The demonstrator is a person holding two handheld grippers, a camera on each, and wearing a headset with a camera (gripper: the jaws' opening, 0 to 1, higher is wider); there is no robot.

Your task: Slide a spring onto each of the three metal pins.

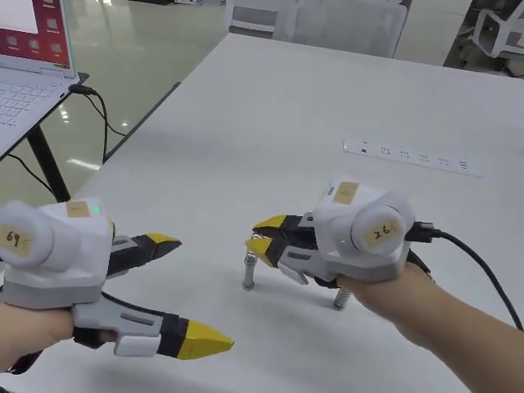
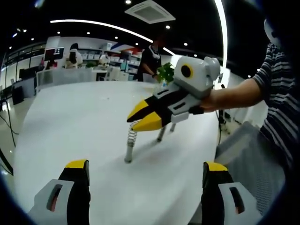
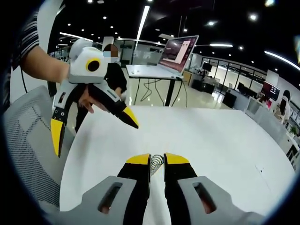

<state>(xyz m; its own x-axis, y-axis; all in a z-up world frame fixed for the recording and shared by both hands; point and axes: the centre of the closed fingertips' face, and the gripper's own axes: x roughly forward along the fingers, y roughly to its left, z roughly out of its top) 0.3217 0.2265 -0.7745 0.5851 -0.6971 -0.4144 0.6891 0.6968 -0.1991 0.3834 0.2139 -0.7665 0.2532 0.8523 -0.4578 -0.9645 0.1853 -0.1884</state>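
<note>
The right gripper (image 1: 260, 234) has its fingers pinched on the upper coils, the best hold, of a probably light, easily kinked coil spring (image 2: 132, 136) atop the left metal pin (image 1: 249, 271) mid-surface, while the left gripper (image 1: 201, 291), fingers spread wide, holds nothing.

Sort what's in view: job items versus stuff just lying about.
Job:
- spring, pinched in the right gripper
- pin below it
- second pin
- left gripper, open

Lying about:
- power strip
- laptop
- cable
</note>
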